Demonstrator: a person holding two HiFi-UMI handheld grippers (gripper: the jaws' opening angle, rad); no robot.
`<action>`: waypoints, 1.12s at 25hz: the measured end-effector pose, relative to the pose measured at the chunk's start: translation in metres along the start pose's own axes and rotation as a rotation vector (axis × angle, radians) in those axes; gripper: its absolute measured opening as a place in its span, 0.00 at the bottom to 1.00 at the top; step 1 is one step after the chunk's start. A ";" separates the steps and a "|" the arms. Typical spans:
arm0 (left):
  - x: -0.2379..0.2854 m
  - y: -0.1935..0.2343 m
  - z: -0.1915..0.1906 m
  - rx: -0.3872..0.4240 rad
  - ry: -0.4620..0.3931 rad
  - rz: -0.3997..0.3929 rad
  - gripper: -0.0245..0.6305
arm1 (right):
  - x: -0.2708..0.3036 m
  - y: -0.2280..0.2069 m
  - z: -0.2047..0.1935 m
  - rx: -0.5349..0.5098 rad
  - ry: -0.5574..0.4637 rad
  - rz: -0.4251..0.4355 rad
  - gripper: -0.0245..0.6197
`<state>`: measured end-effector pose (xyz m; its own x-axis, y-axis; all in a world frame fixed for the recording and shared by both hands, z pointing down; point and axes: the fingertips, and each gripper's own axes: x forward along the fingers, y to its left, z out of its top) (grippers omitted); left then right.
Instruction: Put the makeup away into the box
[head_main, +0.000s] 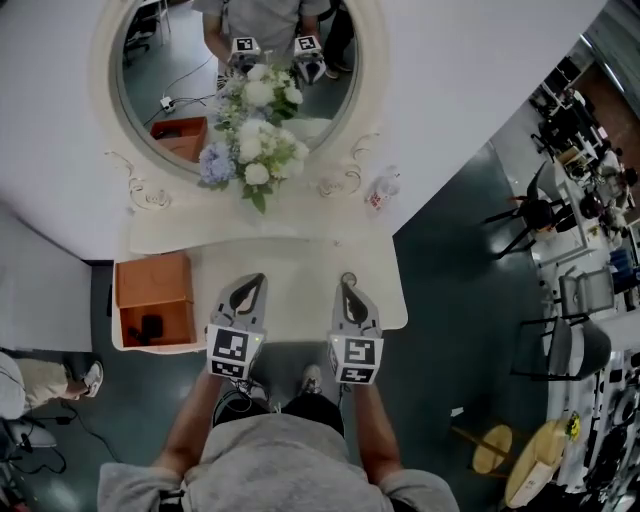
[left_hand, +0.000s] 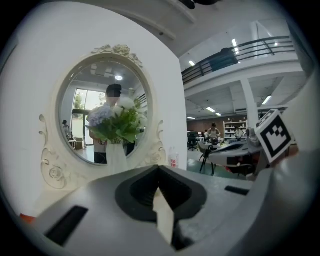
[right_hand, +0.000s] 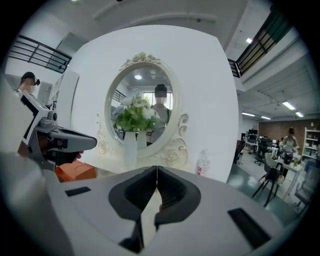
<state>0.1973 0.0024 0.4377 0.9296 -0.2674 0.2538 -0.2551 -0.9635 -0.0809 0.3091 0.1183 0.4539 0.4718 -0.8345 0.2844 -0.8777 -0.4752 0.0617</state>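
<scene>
We see the orange box (head_main: 155, 300) at the left end of the white bench (head_main: 300, 262), its lid tipped open at the back. A small dark thing (head_main: 150, 327) lies inside the box; we cannot tell what it is. In the right gripper view the box (right_hand: 75, 172) shows as an orange block low on the left.

Right of the box, over the bench's near edge, we hold the left gripper (head_main: 258, 281). Its jaws are drawn together so that the tips meet, and in its own view the left gripper (left_hand: 159, 170) has nothing between them. Further right of the box is the right gripper (head_main: 346, 284), level with the left one and apart from it. Its jaws are fully closed too, and in its own view the right gripper (right_hand: 157, 169) looks empty. Neither gripper touches the box.

Beyond the box and to its right, against the white wall, stands an oval mirror (head_main: 180, 95) in a cream carved frame. A bunch of white and blue flowers (head_main: 255, 140) sits in front of the mirror, in a white vase (right_hand: 130, 147). Much further right of the box, past the flowers, stands a clear bottle (head_main: 382, 190) with a red label. The dark floor (head_main: 450, 290) lies past the bench end opposite the box.
</scene>
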 end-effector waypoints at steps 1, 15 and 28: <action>0.007 -0.008 0.000 0.000 0.002 -0.014 0.04 | -0.001 -0.010 -0.005 0.002 0.008 -0.013 0.06; 0.089 -0.085 -0.041 -0.015 0.104 -0.104 0.04 | 0.020 -0.088 -0.085 0.034 0.122 -0.027 0.06; 0.131 -0.092 -0.097 -0.049 0.212 -0.071 0.04 | 0.074 -0.088 -0.155 0.059 0.265 0.109 0.28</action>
<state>0.3168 0.0549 0.5715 0.8703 -0.1902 0.4542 -0.2085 -0.9780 -0.0100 0.4087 0.1415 0.6176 0.3297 -0.7833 0.5271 -0.9120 -0.4086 -0.0366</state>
